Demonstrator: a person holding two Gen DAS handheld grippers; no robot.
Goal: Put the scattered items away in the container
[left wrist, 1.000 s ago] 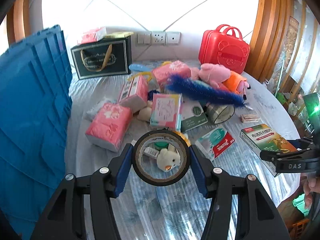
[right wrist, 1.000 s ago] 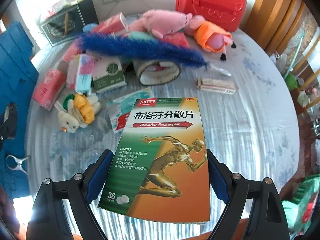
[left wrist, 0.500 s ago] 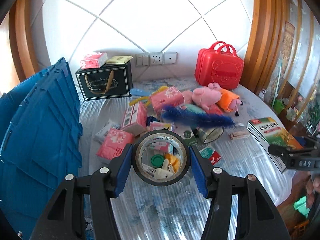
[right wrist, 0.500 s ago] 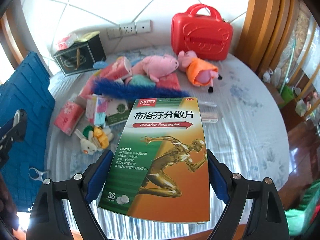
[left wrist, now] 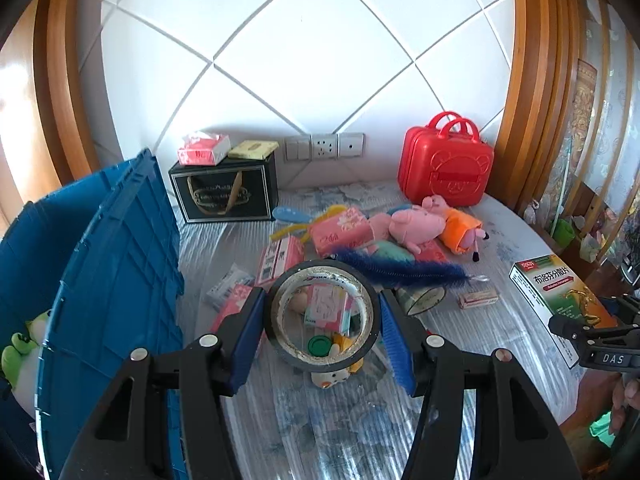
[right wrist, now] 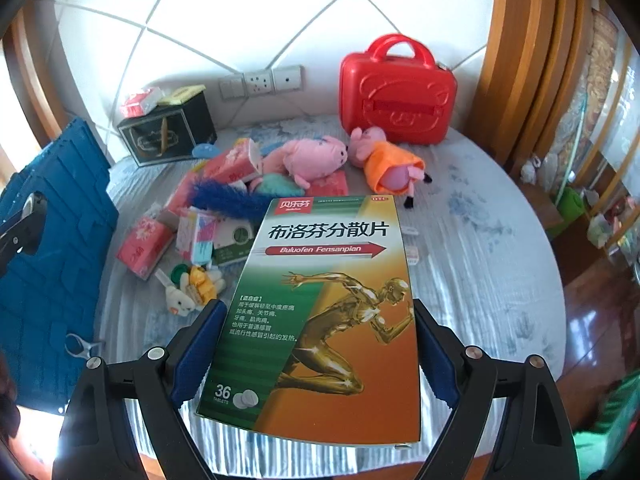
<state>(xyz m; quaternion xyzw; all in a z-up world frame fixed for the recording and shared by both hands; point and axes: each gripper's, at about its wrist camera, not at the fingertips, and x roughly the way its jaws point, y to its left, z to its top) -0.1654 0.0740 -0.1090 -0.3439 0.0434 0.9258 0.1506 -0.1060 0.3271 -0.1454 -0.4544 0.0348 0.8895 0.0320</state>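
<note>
My left gripper [left wrist: 320, 320] is shut on a roll of dark tape [left wrist: 276, 336] and holds it above the table. My right gripper [right wrist: 316, 344] is shut on a green and orange medicine box [right wrist: 320, 312], also held above the table; that box shows at the right of the left wrist view [left wrist: 556, 296]. The blue crate [left wrist: 104, 300] stands at the left with its lid up, a green plush toy [left wrist: 16, 352] inside. Scattered on the table lie pink tissue packs [right wrist: 140, 244], two pink pig plushes [right wrist: 312, 156], a blue feather [right wrist: 228, 200] and a small duck plush [right wrist: 192, 288].
A red toy suitcase [right wrist: 396, 92] and a black gift box [right wrist: 164, 136] stand against the back wall. A second tape roll [left wrist: 424, 300] and a small flat box [left wrist: 478, 300] lie mid-table. The round table's edge [right wrist: 552, 320] curves off at the right.
Both grippers have risen and tilted up with their loads, so the table looks farther away and more wall shows. The crate's inside has come into the left wrist view.
</note>
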